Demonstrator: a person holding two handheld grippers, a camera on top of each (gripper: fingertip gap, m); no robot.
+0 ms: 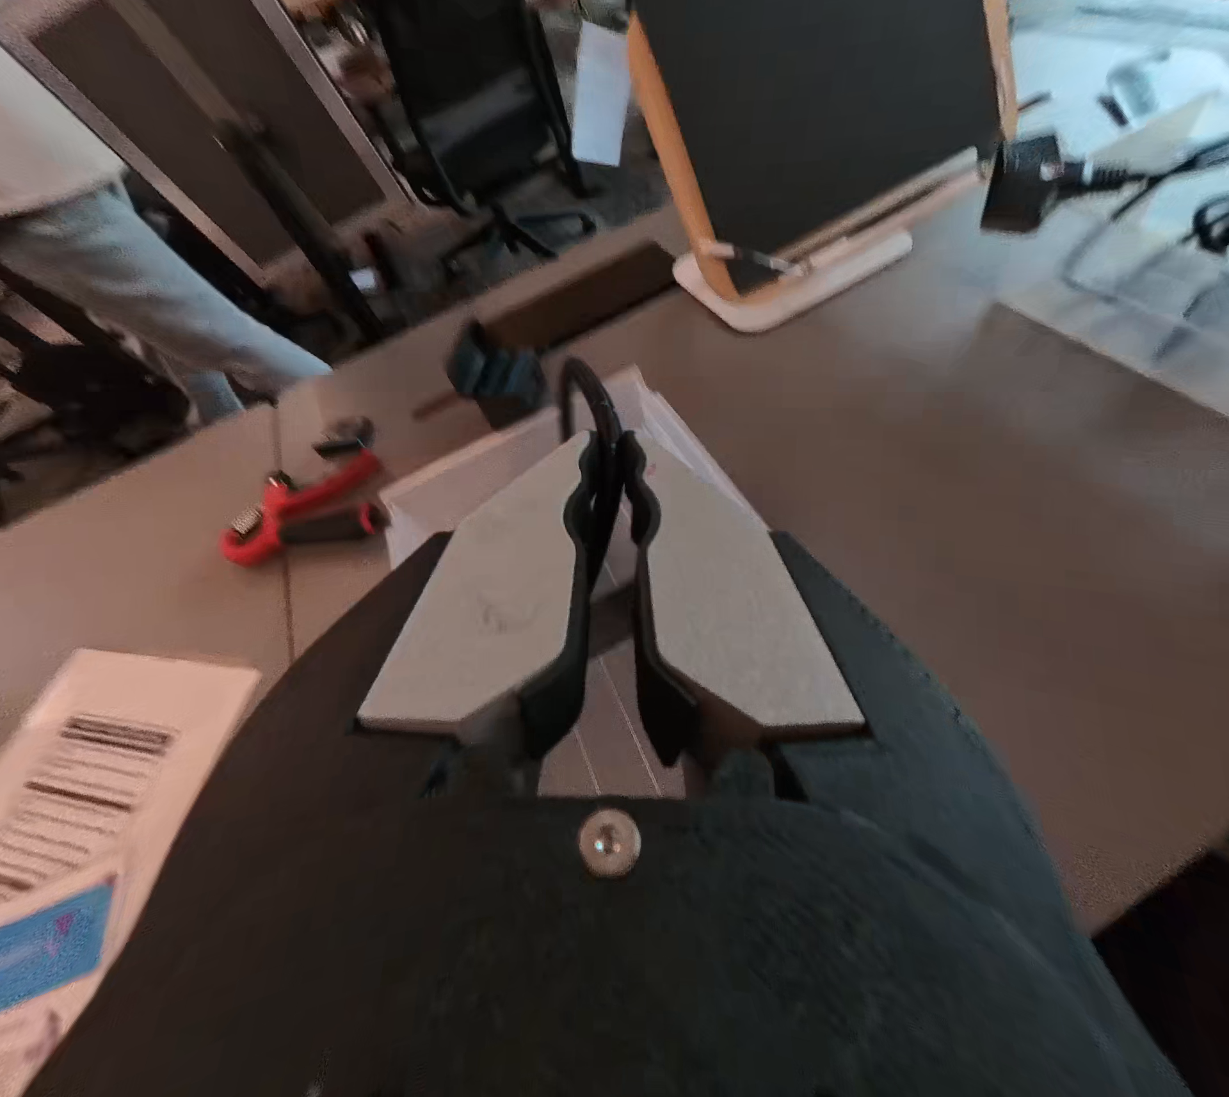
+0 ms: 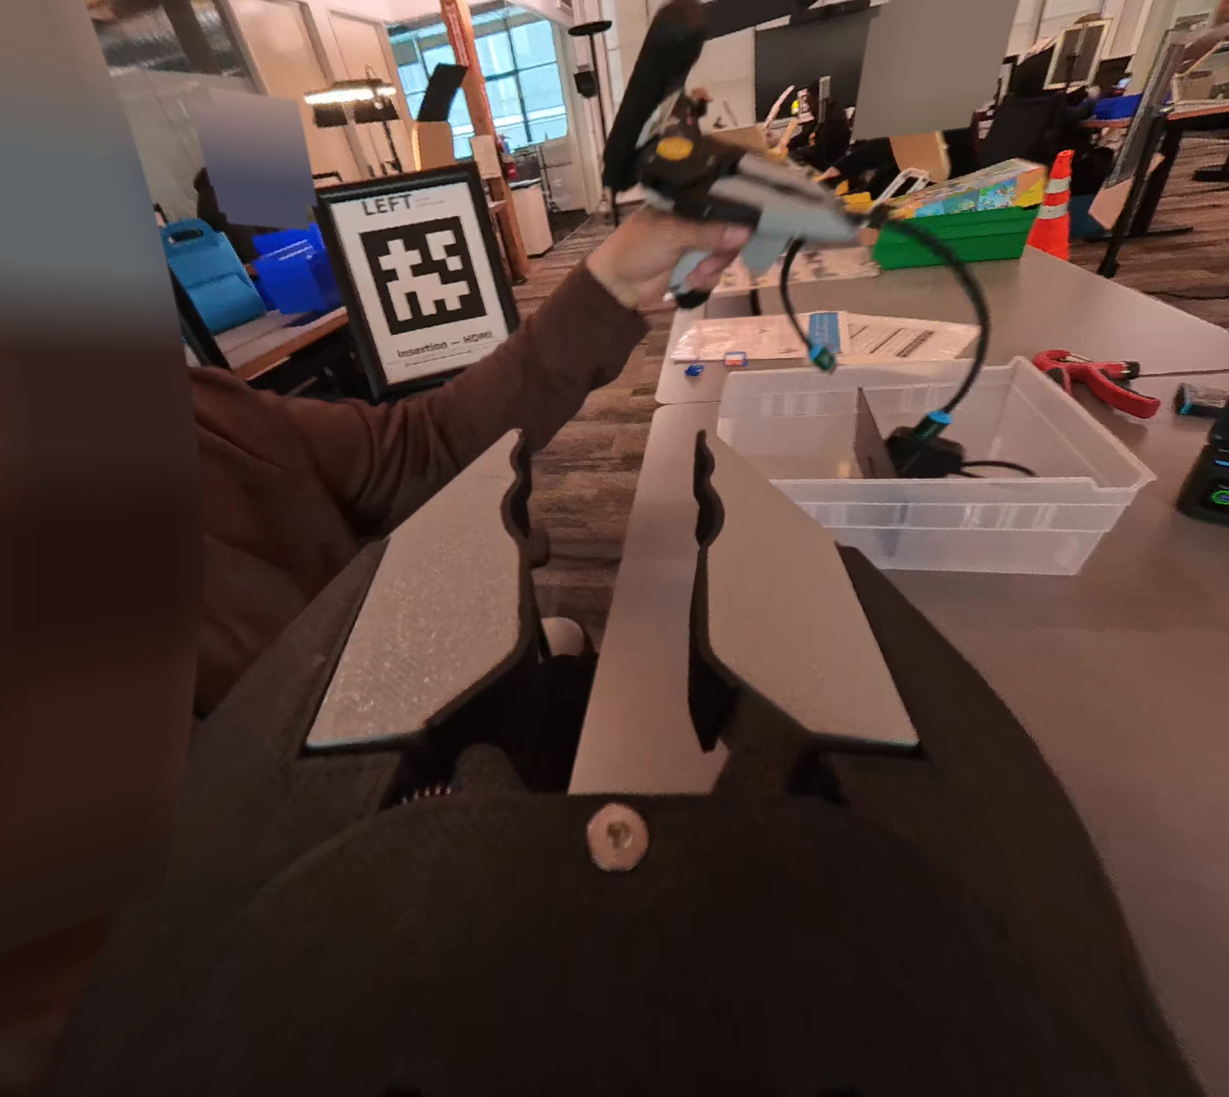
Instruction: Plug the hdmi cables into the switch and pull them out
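Observation:
In the left wrist view my left gripper [image 1: 608, 447] is shut on a black HDMI cable [image 1: 585, 393], which arcs up past the fingertips above a clear plastic bin [image 1: 452, 480]. The right wrist view shows the left gripper [image 2: 858, 227] held high in a hand, pinching the cable [image 2: 974, 300] mid-length. One teal plug [image 2: 823, 360] hangs free. The other teal plug [image 2: 931, 430] sits in the black switch [image 2: 924, 456] inside the bin [image 2: 964, 520], right of a divider. My right gripper [image 2: 612, 466] is open and empty, low at the table's left edge, well short of the bin.
A red-handled tool [image 2: 1097, 380] lies right of the bin and also shows in the left wrist view [image 1: 299, 506]. Papers [image 2: 864, 333] lie behind the bin. A framed marker sign [image 2: 415, 267], a green tray [image 2: 957, 240] and an orange cone [image 2: 1054, 207] stand farther off. A dark board on a stand [image 1: 798, 67] stands on the table. The gap from one gripper's tips to the other's is roughly 30 cm.

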